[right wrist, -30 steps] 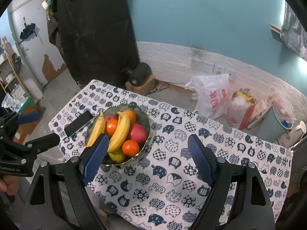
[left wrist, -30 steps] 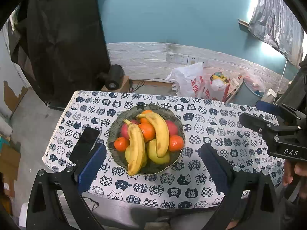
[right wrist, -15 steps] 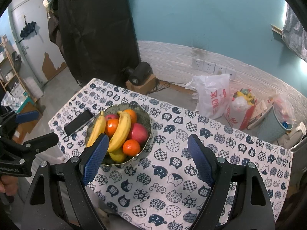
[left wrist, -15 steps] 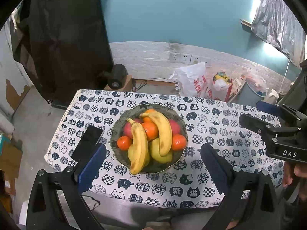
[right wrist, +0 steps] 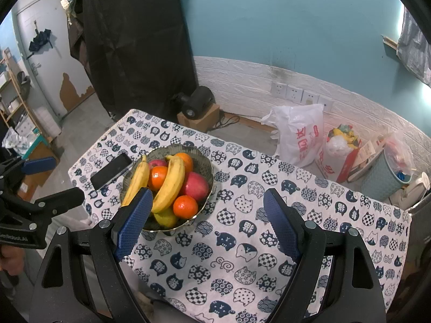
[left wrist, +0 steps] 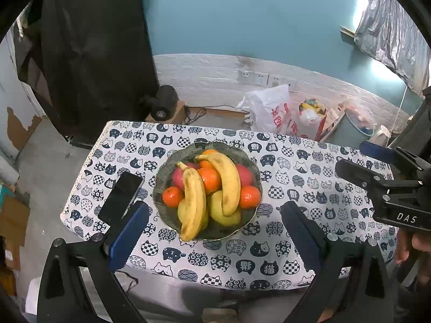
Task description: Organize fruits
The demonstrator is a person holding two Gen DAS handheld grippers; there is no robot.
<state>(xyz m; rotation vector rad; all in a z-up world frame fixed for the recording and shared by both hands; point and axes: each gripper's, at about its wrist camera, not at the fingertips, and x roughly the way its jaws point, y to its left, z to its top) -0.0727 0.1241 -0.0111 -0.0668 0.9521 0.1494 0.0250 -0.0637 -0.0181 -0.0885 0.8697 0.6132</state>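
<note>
The bowl (left wrist: 207,191) of bananas, oranges and apples is placed on the counter (left wrist: 296,183), beside a phone (left wrist: 120,197); lower fruit is hidden; left gripper (left wrist: 214,231) and right gripper (right wrist: 207,224) fingers are held wide, empty.

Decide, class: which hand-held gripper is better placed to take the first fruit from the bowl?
Probably left. The left hand-held gripper frames the bowl centrally; the right hand-held gripper sits off to its side.

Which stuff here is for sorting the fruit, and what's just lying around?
For the job: bowl, bananas, oranges, apples, pear.
Just lying about: phone, plastic bags, bin, tablecloth.
</note>
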